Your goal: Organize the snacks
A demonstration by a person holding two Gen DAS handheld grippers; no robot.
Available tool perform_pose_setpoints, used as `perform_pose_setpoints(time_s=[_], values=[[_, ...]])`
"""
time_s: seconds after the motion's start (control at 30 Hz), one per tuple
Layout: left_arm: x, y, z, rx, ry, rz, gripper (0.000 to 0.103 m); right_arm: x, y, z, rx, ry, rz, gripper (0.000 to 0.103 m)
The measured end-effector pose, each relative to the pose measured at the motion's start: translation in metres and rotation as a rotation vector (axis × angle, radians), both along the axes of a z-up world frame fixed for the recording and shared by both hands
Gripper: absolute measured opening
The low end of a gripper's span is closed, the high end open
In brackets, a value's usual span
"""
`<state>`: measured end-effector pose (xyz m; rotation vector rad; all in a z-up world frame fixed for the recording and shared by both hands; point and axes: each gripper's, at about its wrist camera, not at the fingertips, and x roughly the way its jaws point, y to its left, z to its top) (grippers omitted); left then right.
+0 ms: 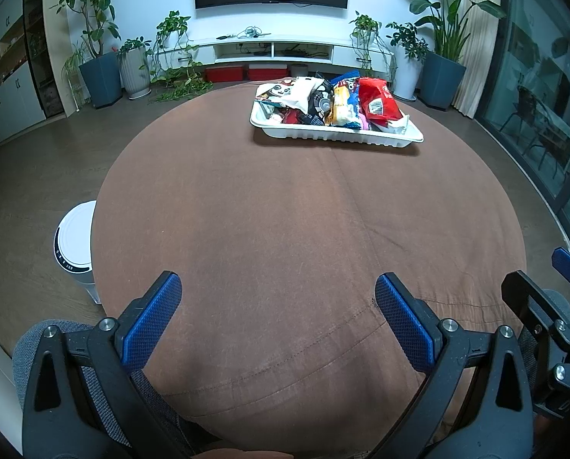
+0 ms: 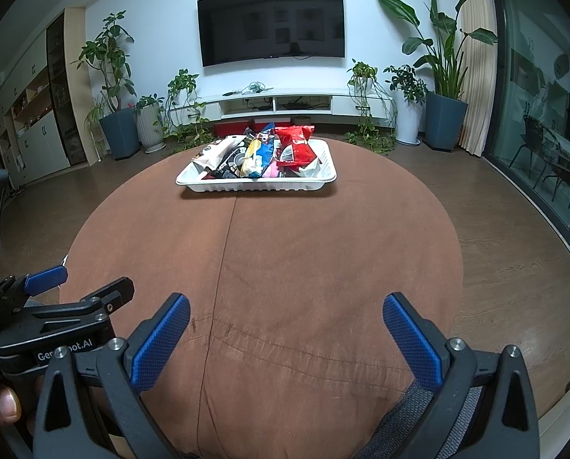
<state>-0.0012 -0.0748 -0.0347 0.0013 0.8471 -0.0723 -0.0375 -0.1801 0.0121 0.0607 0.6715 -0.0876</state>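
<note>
Both grippers hang at the near edge of the round tabletop (image 1: 285, 210), side by side, empty. Left gripper (image 1: 278, 294) has its jaws spread wide, nothing between the blue pads (image 1: 153, 321). Right gripper (image 2: 286, 315) likewise spread, nothing held; it also shows at the right margin of the left wrist view, so the two sit close together.

White tray (image 2: 258, 187) sits toward the far edge of the tabletop, well apart from both grippers. Snacks are all inside it, piled and leaning on each other: red bag (image 2: 296, 145) at the tray's right end, yellow-blue pack (image 2: 256, 157) in the middle, white pouch (image 2: 220, 151) at the left end, dark wrappers under them. Nothing loose on the brown cloth elsewhere.

Judgement: task looks done or nearly so, since every snack is gathered in one container. Wide jaws and pulled-back position fit a rest pose, not an approach. Piling is loose; the top bags could slide if the tray is bumped.
</note>
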Motion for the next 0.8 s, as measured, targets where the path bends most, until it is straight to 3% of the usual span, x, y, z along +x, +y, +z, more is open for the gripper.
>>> perform_pose_setpoints(time_s=[0.8], values=[[-0.0007, -0.0007, -0.0004, -0.001, 0.001, 0.002, 0.103, -0.0002, 0.0003, 0.0019, 0.0, 0.002, 0.0, 0.103]])
